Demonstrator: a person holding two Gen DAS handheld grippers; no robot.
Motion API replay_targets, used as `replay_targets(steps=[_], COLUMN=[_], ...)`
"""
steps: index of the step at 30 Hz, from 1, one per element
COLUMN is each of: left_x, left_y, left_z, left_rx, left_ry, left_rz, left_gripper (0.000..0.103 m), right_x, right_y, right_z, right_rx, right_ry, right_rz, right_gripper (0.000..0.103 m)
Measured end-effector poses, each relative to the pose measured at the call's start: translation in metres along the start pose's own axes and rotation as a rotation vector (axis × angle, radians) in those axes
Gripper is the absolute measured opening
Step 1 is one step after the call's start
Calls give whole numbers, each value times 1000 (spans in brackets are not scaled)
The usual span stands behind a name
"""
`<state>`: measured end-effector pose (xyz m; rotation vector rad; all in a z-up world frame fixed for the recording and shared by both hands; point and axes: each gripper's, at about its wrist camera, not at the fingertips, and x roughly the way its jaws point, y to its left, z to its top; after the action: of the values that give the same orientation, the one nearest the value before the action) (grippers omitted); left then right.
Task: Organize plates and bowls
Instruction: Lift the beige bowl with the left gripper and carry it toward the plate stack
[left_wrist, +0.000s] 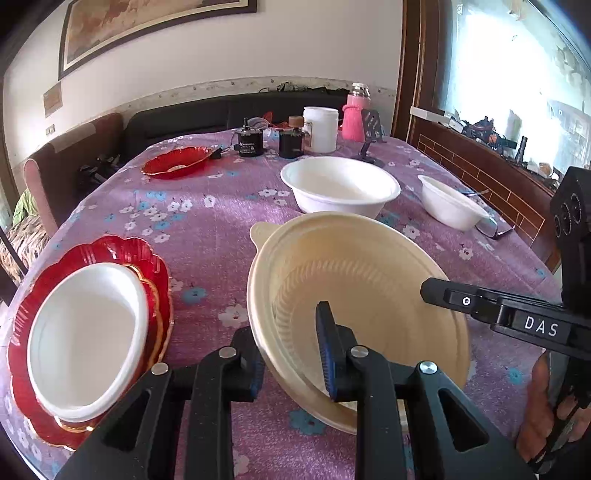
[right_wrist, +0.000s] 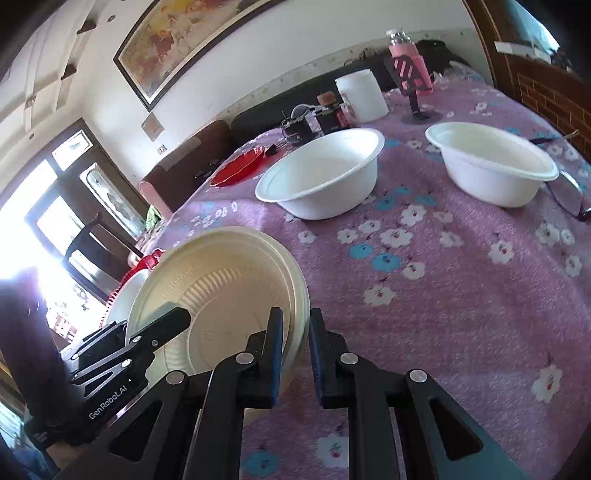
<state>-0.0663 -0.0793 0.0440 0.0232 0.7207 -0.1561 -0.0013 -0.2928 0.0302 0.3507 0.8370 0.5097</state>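
Left wrist view, left to right: a white bowl is resting on stacked red scalloped plates at the table's near left edge. A further red plate is lying near the far side of the purple floral tablecloth. The left gripper is clamping the near rim of the cream bowl, one finger outside the wall and one inside. A large white bowl and a smaller white bowl are sitting beyond it, apart from each other. The right gripper is entering from the right, its tip at the cream bowl's right rim.

Right wrist view: the right gripper is pinching the same cream bowl's rim, its jaws nearly together, and the bowl is tilting between both tools.
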Motion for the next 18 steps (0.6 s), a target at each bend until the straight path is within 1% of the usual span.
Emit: replay_targets(steps=[10,18], left_x=[-33,-63], left_y=[26,59], left_z=[9,14], left_rx=[-50,-109], left_ry=[-72,-135], left_rz=[35,84], left_gripper=[23,25], right_x=[-2,5], right_y=[42,86], right_z=[14,24], right_rx=[-57,-127], right_ry=[-15,-23], right_rz=[24,65], right_gripper=[15,15])
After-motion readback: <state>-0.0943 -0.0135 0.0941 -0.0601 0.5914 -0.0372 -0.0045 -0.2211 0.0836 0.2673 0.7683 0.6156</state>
